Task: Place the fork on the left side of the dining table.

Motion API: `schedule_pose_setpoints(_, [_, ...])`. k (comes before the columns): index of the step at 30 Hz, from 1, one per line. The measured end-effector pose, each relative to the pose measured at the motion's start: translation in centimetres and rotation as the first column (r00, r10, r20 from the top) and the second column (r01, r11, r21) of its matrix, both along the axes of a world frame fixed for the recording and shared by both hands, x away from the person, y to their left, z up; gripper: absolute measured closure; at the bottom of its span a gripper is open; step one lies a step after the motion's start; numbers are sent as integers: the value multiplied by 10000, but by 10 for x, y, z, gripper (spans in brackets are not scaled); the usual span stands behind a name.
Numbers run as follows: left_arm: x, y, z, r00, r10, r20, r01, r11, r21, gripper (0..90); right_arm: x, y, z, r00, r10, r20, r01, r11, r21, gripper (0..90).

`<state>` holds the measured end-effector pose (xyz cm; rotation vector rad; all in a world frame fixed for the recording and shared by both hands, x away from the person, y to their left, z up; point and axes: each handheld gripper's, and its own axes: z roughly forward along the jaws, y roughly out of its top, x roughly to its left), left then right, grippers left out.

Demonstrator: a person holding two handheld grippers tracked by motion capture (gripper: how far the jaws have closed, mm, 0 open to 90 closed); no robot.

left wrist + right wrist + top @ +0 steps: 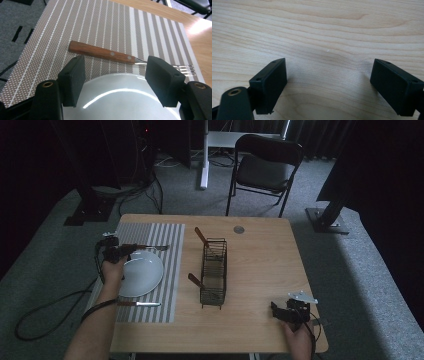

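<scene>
Two sets of fingers, both parted and empty: left gripper (115, 75) over plate (120, 100) at lower centre, fork (105, 53) lying free on placemat (100, 25) just beyond. Placing step seemingly done. Next: back away cleanly. Right gripper (328, 82) idle above bare table (319, 30).

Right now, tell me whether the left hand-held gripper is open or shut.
Open. The left hand-held gripper has its jaws apart above the plate, gripping nothing; the fork lies beyond.

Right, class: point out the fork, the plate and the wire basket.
fork (102, 53): left gripper view, on its wooden handle.
plate (142, 272): high view, on its white middle.
wire basket (214, 270): high view, on its side wall.
</scene>
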<state>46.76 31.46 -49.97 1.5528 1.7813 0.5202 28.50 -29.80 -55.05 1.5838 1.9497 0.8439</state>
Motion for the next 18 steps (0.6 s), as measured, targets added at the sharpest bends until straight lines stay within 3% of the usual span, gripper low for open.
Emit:
schedule_pose_setpoints(1, [0, 0, 0, 10000, 0, 0, 0, 10000, 0, 329, 0, 0, 0, 10000, 0, 0, 0, 10000, 0, 135])
schedule_pose_setpoints(4, [-5, -4, 1, 9998, -183, -40, 185, 9983, 555, 329, 0, 0, 0, 10000, -1, 0, 1, 10000, 2, 135])
schedule_pose_setpoints(11, [-14, -8, 2, 9991, -426, 16, 424, 9962, 763, 329, 0, 0, 0, 10000, -2, 0, 2, 10000, -2, 135])
schedule_pose_setpoints(18, [-26, -13, 4, 9972, -752, -26, 749, 9896, 1224, 329, 0, 0, 0, 10000, -1, -2, 1, 10000, -1, 135])
